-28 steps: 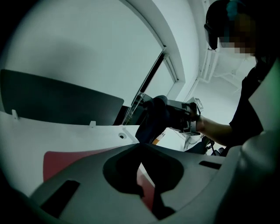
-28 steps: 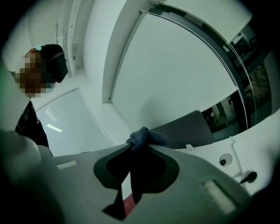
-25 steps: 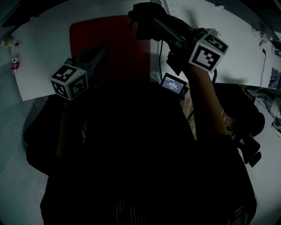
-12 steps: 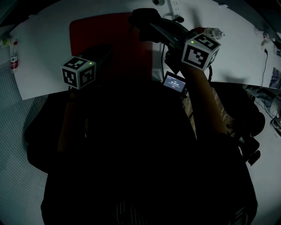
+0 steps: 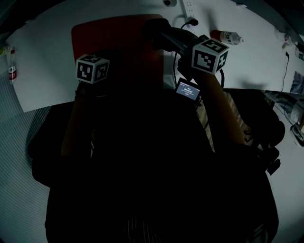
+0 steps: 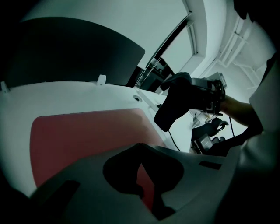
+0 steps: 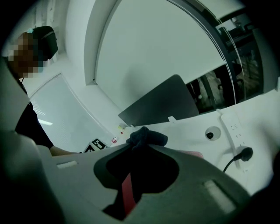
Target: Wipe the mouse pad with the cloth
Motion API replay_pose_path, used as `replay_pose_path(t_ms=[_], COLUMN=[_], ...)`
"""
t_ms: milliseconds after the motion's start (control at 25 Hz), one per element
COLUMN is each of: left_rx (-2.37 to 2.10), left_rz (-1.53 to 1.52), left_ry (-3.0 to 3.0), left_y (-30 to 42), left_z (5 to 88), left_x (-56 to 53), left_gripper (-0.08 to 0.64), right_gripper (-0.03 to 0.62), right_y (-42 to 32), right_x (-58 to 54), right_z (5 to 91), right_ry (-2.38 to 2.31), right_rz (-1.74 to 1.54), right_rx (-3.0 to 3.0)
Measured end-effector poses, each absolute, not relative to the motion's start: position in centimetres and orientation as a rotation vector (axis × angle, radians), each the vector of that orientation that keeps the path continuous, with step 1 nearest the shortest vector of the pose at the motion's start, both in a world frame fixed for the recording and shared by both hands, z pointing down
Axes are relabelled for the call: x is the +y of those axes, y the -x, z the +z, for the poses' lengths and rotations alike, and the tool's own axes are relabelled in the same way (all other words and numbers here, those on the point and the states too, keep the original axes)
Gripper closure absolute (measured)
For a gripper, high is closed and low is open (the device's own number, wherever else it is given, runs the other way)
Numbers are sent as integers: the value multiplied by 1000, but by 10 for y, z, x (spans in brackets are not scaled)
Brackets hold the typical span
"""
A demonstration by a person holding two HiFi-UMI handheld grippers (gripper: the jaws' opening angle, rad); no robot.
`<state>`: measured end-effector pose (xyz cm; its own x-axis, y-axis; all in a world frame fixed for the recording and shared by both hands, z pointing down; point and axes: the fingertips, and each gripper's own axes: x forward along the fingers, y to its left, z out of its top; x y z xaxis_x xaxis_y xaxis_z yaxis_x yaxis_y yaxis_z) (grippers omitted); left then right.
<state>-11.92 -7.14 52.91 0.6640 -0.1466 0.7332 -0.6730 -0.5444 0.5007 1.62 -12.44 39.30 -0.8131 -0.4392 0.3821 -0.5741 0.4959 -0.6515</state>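
Note:
The red mouse pad (image 5: 109,35) lies flat on the white table (image 5: 47,57). My right gripper (image 5: 157,31) hangs above the pad's right edge, shut on a dark cloth (image 5: 153,26). In the right gripper view the cloth (image 7: 146,136) bunches out past the tips of that gripper (image 7: 142,143). My left gripper (image 5: 115,53) hovers over the pad's near left part; in the left gripper view its tips (image 6: 140,146) meet with nothing between them, above the mouse pad (image 6: 83,135). From there the cloth (image 6: 173,109) hangs clear of the pad.
A clear water bottle (image 5: 229,36) lies at the back right. A small red-labelled bottle (image 5: 10,64) stands at the far left. A power strip (image 5: 187,7) with a plugged cable (image 5: 176,52) sits behind the pad. A small lit screen (image 5: 188,90) is at the near edge.
My left gripper has moved up and to the right, further over the pad. My right gripper has drawn slightly left with the cloth still in it.

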Motion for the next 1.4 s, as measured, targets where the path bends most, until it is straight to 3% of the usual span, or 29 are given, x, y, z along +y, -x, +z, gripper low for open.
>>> replay_pose_path(t_ms=[560, 1240, 1400], left_rx=[-663, -626, -624], left_rz=[1070, 1081, 1116], left_ry=[-1804, -1819, -1831], left_y=[142, 141, 141], left_z=[626, 628, 627], left_x=[-42, -40, -40], left_gripper=[552, 554, 554], right_gripper=[554, 554, 554], right_y=[7, 15, 12], right_x=[-106, -109, -117], right_z=[464, 511, 531], right_ry=[-712, -648, -606], right_rz=[1324, 1289, 1098], right_rx=[-2424, -2341, -2306])
